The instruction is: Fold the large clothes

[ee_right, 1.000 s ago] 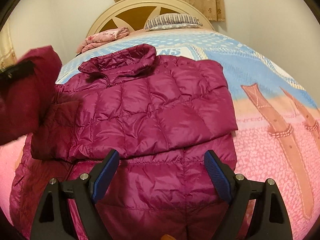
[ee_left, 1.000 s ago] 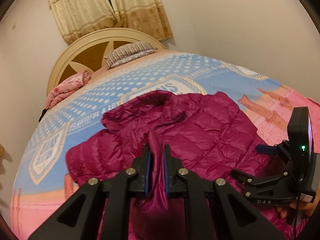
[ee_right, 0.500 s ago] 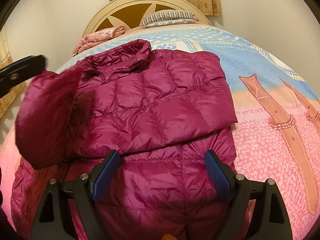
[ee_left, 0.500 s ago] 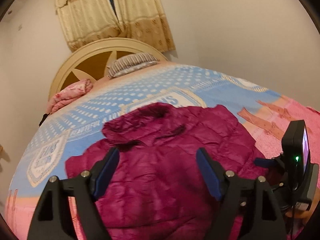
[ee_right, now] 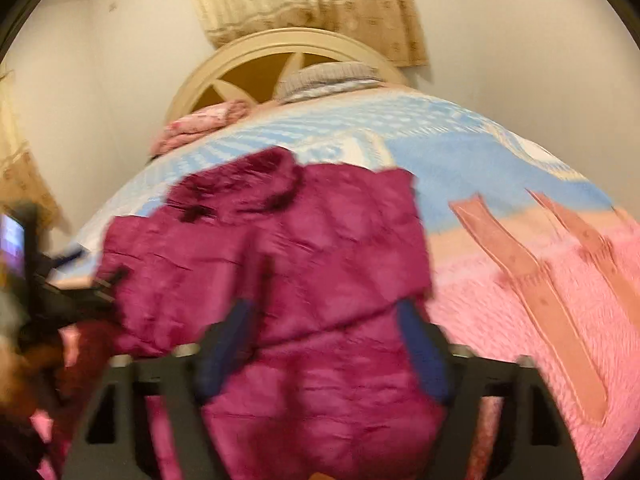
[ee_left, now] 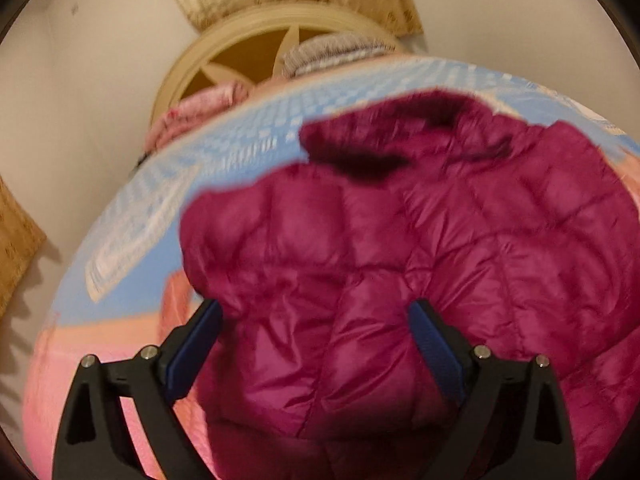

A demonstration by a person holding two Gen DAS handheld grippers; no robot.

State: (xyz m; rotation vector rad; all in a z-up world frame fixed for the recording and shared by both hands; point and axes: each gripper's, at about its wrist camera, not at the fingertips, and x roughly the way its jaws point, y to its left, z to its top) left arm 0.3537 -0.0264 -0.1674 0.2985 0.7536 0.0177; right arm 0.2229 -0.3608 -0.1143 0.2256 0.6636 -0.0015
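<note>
Left gripper (ee_left: 316, 344) spread wide over the magenta puffer jacket (ee_left: 420, 260), nothing pinched between the blue pads (ee_left: 192, 344). Jacket lies on the blue-and-pink bedspread (ee_left: 140, 216) (picture's blurry), collar toward the cream headboard (ee_left: 256, 52).

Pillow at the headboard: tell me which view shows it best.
Right wrist view. The striped pillow sits nearer the middle of the picture, with more of its width showing. In the left wrist view the pillow is more blurred and the bedspread hides its lower edge.
</note>
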